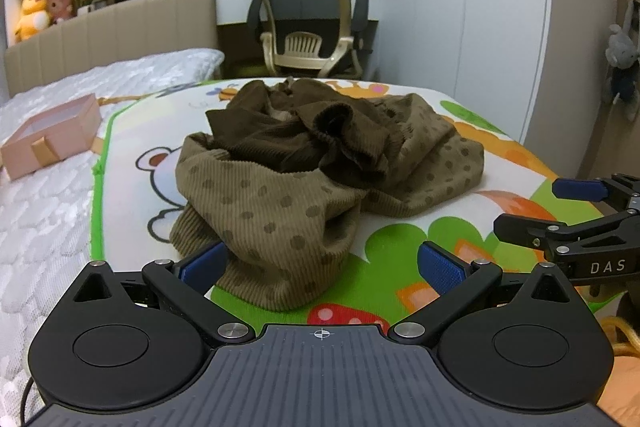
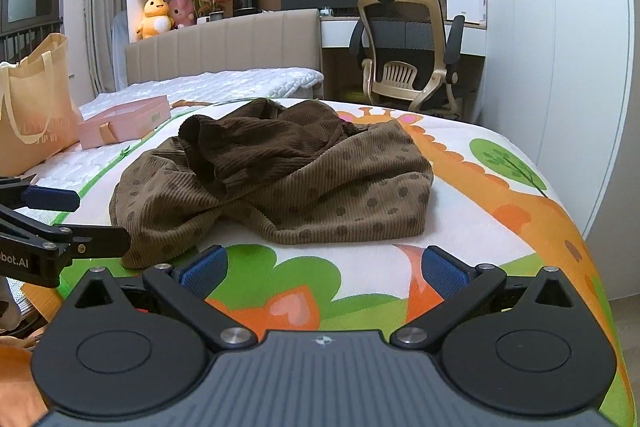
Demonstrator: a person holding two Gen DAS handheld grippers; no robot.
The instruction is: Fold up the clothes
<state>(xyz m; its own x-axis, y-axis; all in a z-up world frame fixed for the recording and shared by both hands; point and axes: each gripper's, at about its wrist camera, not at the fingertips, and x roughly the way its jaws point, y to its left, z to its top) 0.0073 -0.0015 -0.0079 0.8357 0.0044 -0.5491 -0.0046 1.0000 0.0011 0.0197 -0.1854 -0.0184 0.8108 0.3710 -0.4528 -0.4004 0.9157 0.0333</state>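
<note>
1. Left wrist view: a crumpled brown garment (image 1: 320,163) is seen lying in a heap on a cartoon-printed mat (image 1: 400,247) spread over the bed. The garment is made of ribbed cloth, light brown with darker dots, with a plain dark brown part bunched on top.
2. The left gripper (image 1: 320,267) is held low at the near edge of the mat with its blue-padded fingers (image 1: 442,273) spread wide. Nothing is held between them.
3. The nearest fold of the garment is seen reaching down between the two fingers, closer to the left pad; whether the pad touches the cloth cannot be told.
4. The right gripper (image 1: 576,203) is visible at the right edge, beside the garment and apart from it, with its jaws parted.
5. A pink box (image 1: 52,139) is seen on the white mattress to the left, well apart from the garment. An office chair (image 1: 308,23) stands beyond the bed.
6. Right wrist view: the garment (image 2: 276,179) is seen ahead of the right gripper (image 2: 324,269) and somewhat to the left, near but not between the fingers.
7. The right gripper's fingers (image 2: 202,271) are spread wide and empty, over the bare mat (image 2: 500,187).
8. The left gripper (image 2: 60,219) is seen at the left edge, its tip just beside the garment's near left corner.
9. A beige tote bag (image 2: 32,107) and the pink box (image 2: 124,123) are seen at the left, behind the garment.
</note>
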